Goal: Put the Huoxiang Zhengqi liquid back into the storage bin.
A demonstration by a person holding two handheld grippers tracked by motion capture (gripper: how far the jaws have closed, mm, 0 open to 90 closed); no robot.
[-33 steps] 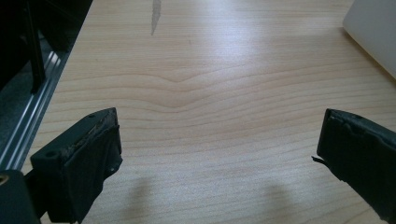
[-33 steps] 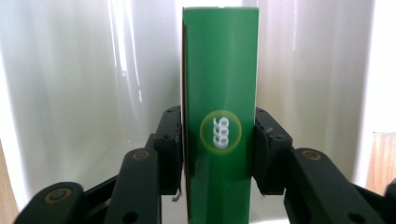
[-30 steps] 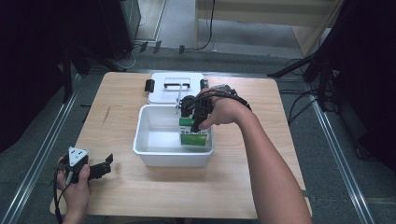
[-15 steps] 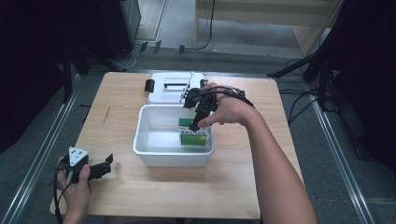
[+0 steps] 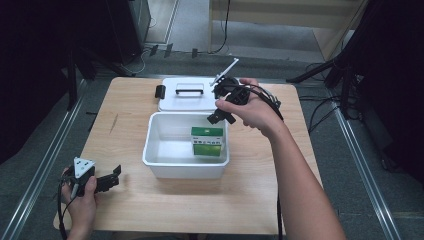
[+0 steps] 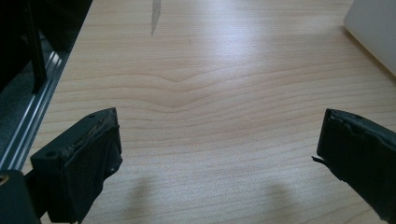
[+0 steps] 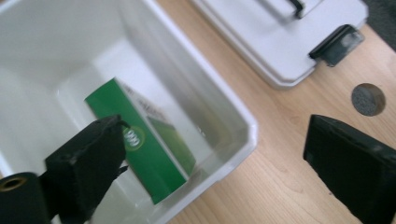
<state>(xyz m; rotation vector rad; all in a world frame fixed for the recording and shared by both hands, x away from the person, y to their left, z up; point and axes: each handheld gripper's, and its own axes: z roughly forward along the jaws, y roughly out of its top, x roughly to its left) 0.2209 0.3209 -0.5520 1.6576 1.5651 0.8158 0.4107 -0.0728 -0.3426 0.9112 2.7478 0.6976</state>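
A green box point(image 5: 207, 141) lies inside the white bin point(image 5: 150, 160), against its right wall. My right gripper point(image 5: 221, 118) hovers open above the bin's back right corner, apart from the box. In the right gripper view the green box point(image 7: 140, 144) sits below the left jaw, and the bin's rim point(image 7: 243, 126) runs between the two jaws with nothing held. My left gripper point(image 5: 116, 178) rests open near the table's front left corner. Its jaws in the left gripper view point(image 6: 219, 135) stand wide over bare wood.
The bin's white lid point(image 5: 185, 95) with black handle and latches lies flat behind the bin, also seen as the lid point(image 7: 280, 42). A small round dark disc point(image 7: 368, 99) is set in the tabletop near it. A bin corner point(image 6: 373, 28) shows far right of the left gripper.
My right gripper has let go of the green box, opened, and lifted back and to the right out of the bin. The box stays in the bin. The left gripper has not moved.
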